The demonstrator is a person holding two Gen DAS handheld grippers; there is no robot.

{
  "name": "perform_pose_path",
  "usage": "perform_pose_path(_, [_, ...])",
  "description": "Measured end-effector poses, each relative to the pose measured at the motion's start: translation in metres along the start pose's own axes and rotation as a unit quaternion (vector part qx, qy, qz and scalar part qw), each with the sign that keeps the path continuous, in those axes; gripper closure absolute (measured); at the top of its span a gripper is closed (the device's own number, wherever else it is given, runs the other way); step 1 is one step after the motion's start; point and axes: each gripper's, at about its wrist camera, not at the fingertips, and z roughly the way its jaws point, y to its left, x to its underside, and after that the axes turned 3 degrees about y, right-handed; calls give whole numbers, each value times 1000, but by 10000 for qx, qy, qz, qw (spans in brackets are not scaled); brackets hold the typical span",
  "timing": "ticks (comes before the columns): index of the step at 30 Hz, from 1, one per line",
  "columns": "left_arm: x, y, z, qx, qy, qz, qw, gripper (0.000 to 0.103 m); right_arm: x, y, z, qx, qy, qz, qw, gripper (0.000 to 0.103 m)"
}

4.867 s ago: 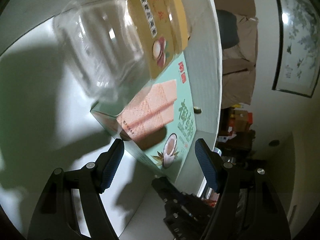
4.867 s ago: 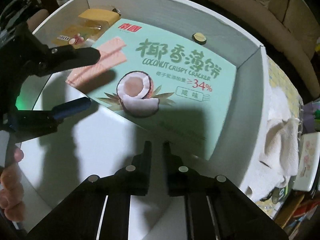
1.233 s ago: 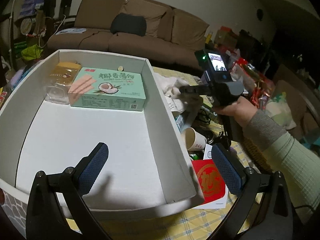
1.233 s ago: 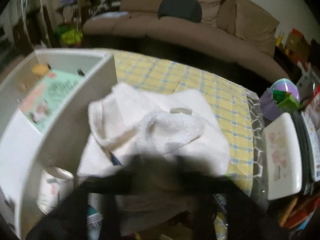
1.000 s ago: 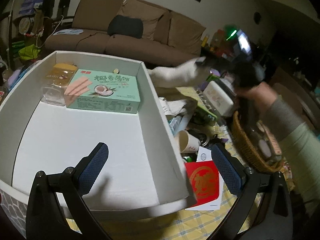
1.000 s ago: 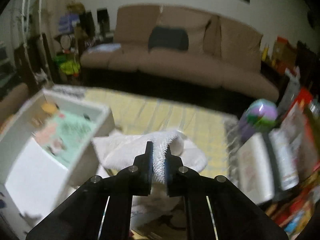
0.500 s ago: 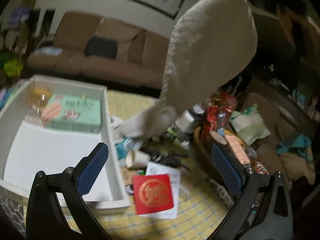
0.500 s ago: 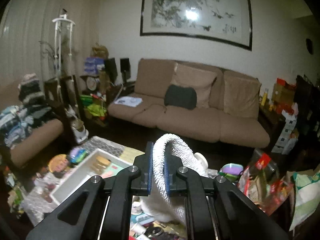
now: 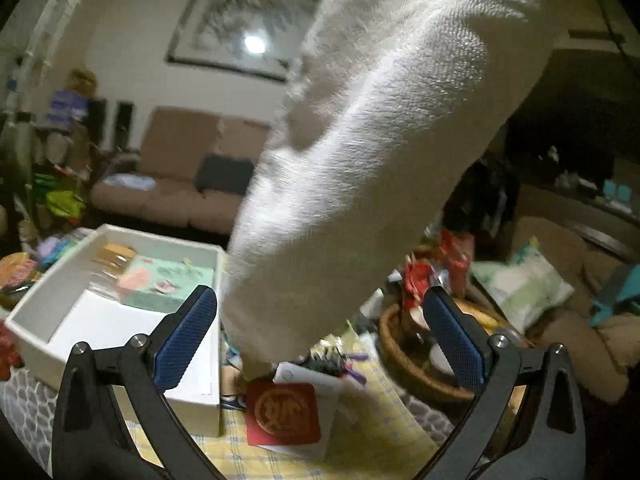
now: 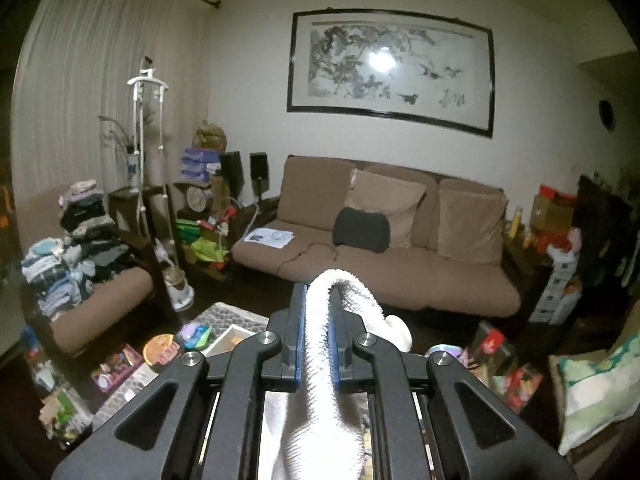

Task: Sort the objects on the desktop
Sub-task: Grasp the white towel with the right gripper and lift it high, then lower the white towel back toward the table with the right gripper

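1. Cluttered living room: a yellow checked tablecloth covers the table, and a brown sofa stands under a framed ink painting.
2. The right gripper is clamped on a fold of the white towel, which hangs high above the table, its lower end dangling between the left gripper's pads, which are spread wide and hold nothing.
3. At 9 o'clock from the towel's tip lies the white tray, which holds the mint cracker box and a yellow box at its far end.
4. Risks, as I judge them: only a narrow fold is pinched, so the towel may slip out; its trailing end could drag over the red envelope or catch the wicker basket at 3 o'clock; lowered carelessly, it could drape over the tray's wall.
5. Count: one towel, one tray, two boxes, one red envelope, one basket, two grippers.
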Motion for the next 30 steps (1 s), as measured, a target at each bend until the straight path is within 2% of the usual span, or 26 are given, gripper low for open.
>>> perform_pose_path(2, [3, -14, -13, -350, -415, 229, 9983, 0, -4, 9, -12, -2, 8, -21, 10000, 95])
perform_pose_path(6, [4, -49, -15, -707, -670, 772, 9922, 0, -7, 20, -28, 138, -13, -54, 9999, 95])
perform_pose_path(8, [11, -66, -25, -884, -996, 1023, 9858, 0, -9, 21, -31, 209, -8, -5, 9998, 95])
perform_pose_path(11, [23, -93, -33, -1289, -1359, 1472, 9712, 0, -11, 23, -38, 271, -11, 15, 9996, 95])
perform_pose_path(13, [30, -109, -34, -1255, -1445, 1750, 9658, 0, -13, 25, -42, 296, -42, 29, 9995, 95])
perform_pose_path(15, [32, -118, -30, -1208, -1404, 1845, 9652, 0, -13, 25, -46, 244, -94, 60, 9996, 95])
perform_pose_path(18, [27, -126, -24, -1090, -1303, 1774, 9694, 0, -16, 30, -53, 148, -156, 44, 9998, 95])
perform_pose_path(20, [29, -127, -19, -811, -1222, 1695, 9746, 0, -15, 37, -57, 192, -105, -117, 9997, 95])
perform_pose_path(21, [30, -125, -6, -617, -983, 1766, 9774, 0, -14, 37, -54, 160, -33, -152, 9998, 95])
perform_pose_path(22, [32, -122, 23, -521, -383, 1897, 9797, 9, -8, 34, -48, 132, 42, -91, 9999, 96])
perform_pose_path(23, [34, -119, 51, -650, 218, 1992, 9776, 61, 4, 27, -35, 160, 233, 20, 9996, 96])
perform_pose_path(24, [39, -110, 76, -733, 764, 1964, 9748, 100, 17, 20, -23, 146, 444, 71, 9989, 96])
perform_pose_path(26, [44, -71, 106, -472, 1561, 1289, 9781, 98, 57, 1, 7, -11, 920, 269, 9954, 96])
perform_pose_path(28, [46, -42, 114, -289, 1936, 905, 9765, 99, 105, -20, 35, -73, 1276, 500, 9905, 93])
perform_pose_path(30, [46, -19, 107, -93, 2060, 826, 9750, 96, 163, -38, 64, -227, 1679, 672, 9833, 85])
